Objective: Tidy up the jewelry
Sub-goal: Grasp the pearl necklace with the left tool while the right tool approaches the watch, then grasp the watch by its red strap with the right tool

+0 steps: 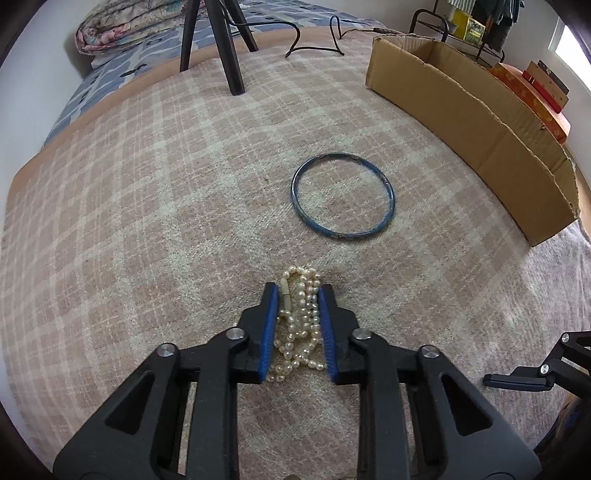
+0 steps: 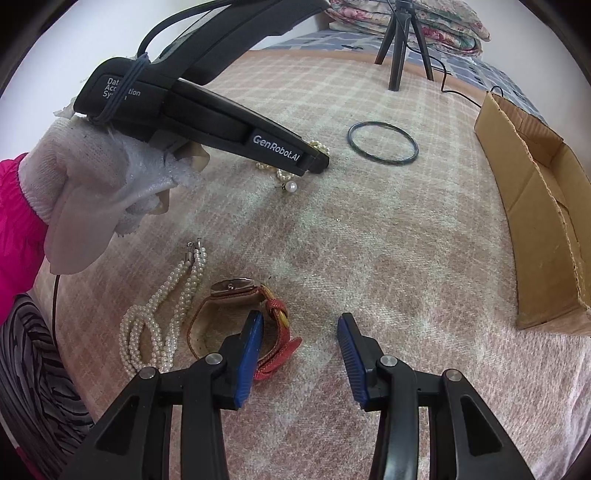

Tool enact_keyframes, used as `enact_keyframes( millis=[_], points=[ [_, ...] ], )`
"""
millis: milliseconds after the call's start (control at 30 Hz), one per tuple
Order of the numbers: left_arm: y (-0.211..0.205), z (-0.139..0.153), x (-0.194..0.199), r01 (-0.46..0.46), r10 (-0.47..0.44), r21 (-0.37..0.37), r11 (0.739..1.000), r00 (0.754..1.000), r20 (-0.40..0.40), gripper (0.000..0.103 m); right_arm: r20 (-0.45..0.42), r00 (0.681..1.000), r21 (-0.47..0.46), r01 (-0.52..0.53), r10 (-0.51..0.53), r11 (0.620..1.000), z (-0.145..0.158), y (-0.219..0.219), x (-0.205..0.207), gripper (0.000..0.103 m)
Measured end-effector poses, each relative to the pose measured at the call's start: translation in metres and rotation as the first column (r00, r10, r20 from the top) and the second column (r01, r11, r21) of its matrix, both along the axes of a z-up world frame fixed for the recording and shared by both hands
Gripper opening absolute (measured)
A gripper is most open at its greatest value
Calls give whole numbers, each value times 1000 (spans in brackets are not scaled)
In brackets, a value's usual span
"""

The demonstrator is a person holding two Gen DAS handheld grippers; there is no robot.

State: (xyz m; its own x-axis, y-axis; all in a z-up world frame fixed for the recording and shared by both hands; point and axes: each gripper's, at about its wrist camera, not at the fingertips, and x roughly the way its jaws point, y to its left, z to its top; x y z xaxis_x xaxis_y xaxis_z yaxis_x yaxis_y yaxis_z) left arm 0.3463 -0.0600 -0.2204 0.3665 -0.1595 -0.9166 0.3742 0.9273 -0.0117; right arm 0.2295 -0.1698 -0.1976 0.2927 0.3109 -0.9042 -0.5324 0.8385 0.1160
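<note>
My left gripper is down on the plaid blanket with its blue pads on both sides of a heap of small pearl beads; the jaws stand narrow, close against the pearls. A blue bangle lies flat just ahead of it, and shows in the right wrist view. My right gripper is open and empty; its left pad sits over a red-strap watch. A twisted pearl necklace lies left of the watch. The left gripper's body covers most of the pearl heap.
An open cardboard box stands to the right, also in the right wrist view. A black tripod stands at the back of the blanket with a cable beside it. A folded quilt lies behind.
</note>
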Motion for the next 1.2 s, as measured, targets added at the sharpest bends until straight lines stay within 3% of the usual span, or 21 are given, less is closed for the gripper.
enact_keyframes(
  millis=[367, 433, 533, 800, 1200],
  points=[
    [2, 10, -7, -19, 19, -20, 1000, 999, 33, 7, -5, 1000, 6, -1, 1, 1000, -2, -1, 0, 29],
    [6, 16, -8, -34, 35, -46, 998, 999, 36, 7, -13, 1000, 21, 1, 0, 1000, -1, -1, 1, 18],
    [15, 26, -8, -57, 61, -81, 995, 997, 45, 5, -8, 1000, 25, 5, -5, 1000, 0, 0, -1, 13],
    [35, 56, -9, -108, 124, -202, 973, 990, 68, 5, 42, 999, 39, 33, -35, 999, 13, -5, -4, 10],
    [44, 96, -17, -112, 154, -274, 955, 979, 136, 5, 129, 990, 41, 44, -49, 998, 36, -9, -8, 9]
  ],
)
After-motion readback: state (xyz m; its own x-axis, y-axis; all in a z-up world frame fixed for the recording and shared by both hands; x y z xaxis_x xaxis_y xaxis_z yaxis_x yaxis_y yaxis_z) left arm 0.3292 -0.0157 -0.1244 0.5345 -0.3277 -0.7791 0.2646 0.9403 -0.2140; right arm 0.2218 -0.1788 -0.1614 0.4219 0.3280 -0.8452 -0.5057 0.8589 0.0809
